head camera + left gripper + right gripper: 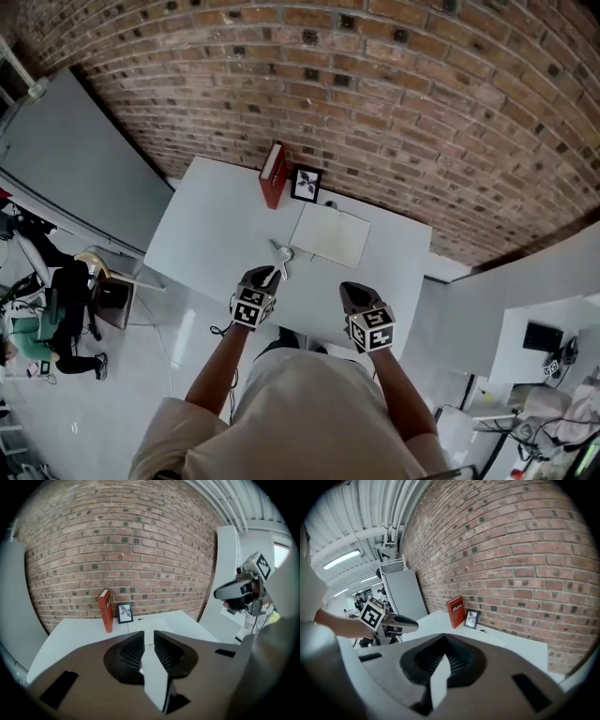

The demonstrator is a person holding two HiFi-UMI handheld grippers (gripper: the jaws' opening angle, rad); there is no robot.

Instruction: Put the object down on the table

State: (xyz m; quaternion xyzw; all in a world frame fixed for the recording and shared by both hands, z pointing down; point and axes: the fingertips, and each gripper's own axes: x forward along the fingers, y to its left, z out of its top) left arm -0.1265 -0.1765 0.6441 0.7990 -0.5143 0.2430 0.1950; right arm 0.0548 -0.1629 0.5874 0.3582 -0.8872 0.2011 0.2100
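Observation:
A small silvery object lies on the white table, near its front edge. My left gripper hovers right behind it, its tips at the object's near end; I cannot tell if they touch. In the left gripper view the left gripper shows a narrow gap with only white table in it and nothing between the pads. My right gripper is held above the front edge to the right, apart from the object. In its own view the right gripper has its jaws together and empty.
A red book stands at the table's back edge beside a small picture frame. A white pad lies flat in front of them. A brick wall runs behind. A grey panel stands to the left.

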